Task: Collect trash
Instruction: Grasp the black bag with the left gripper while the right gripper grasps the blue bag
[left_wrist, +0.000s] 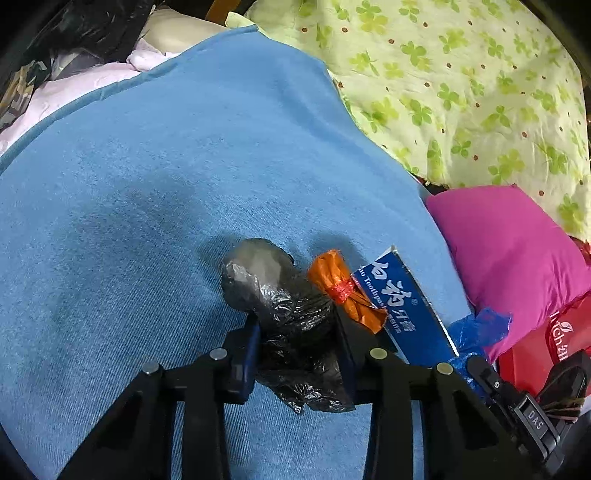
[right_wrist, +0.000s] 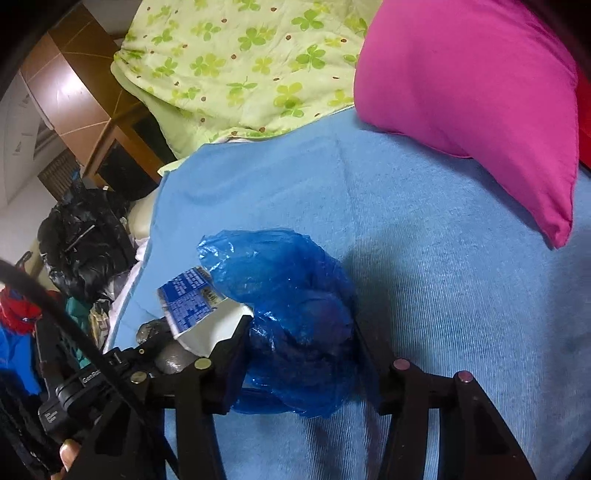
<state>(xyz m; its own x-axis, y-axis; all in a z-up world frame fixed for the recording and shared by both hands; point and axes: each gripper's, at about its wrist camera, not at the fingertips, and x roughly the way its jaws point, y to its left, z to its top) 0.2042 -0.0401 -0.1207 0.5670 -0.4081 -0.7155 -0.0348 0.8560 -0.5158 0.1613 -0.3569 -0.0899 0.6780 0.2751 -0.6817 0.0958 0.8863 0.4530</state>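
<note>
Now my left gripper (left_wrist: 295, 332) clenches the black bag (left_wrist: 273, 295), my right gripper (right_wrist: 299, 343) the blue bag (right_wrist: 284, 288) — I'd lift both slowly, clear of the toothpaste box (left_wrist: 402, 306).

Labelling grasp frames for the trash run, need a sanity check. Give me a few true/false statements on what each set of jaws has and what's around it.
1. The left gripper has its jaws on a black plastic bag. True.
2. The right gripper holds the toothpaste box. False: it holds a blue plastic bag.
3. The trash lies on a blue blanket. True.
4. The pillow is green. False: pink.
</note>
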